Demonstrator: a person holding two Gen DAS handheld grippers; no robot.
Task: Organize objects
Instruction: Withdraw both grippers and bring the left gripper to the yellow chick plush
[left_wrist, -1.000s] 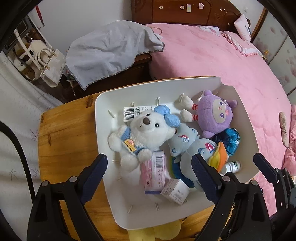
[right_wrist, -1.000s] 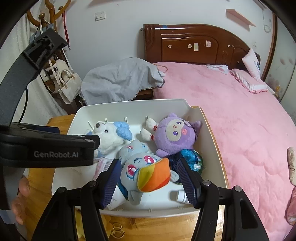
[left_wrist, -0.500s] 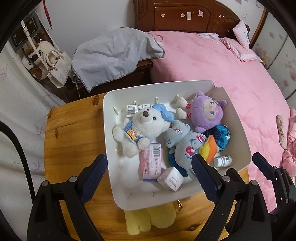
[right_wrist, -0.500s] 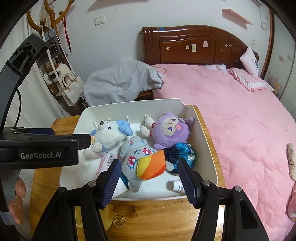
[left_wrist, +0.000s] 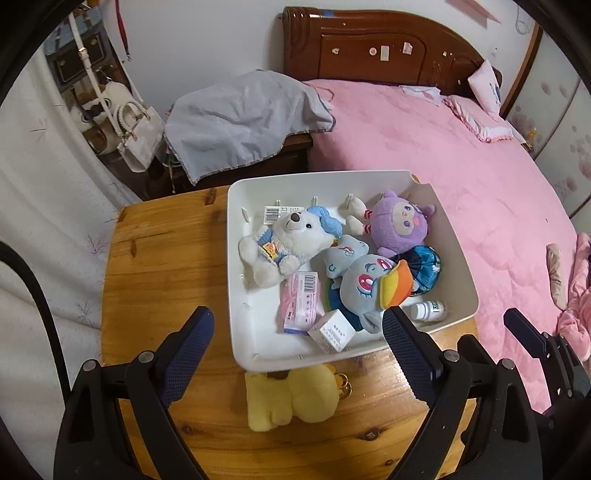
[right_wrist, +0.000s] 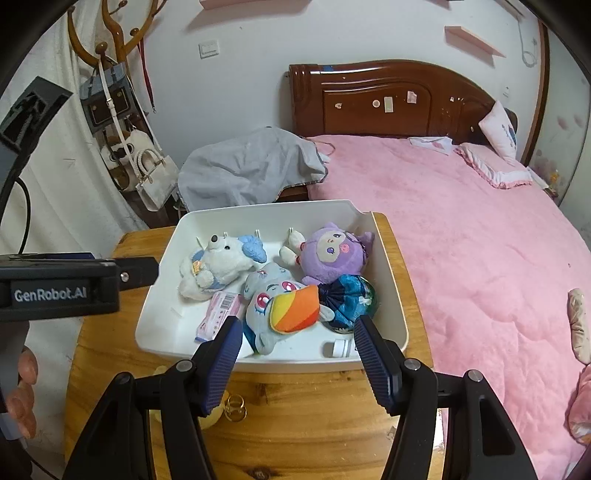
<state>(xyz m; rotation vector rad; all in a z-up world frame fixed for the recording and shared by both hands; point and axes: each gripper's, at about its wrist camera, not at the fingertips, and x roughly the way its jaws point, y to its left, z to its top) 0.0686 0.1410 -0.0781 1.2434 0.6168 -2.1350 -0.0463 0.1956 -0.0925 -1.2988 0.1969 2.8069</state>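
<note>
Both jaws stand spread and empty: left gripper wide, right gripper narrower. Drop the left onto the yellow plush at 6 o'clock of the white bin, on the table. Soft, lumpy, keyring attached: pinch mid-body.
</note>
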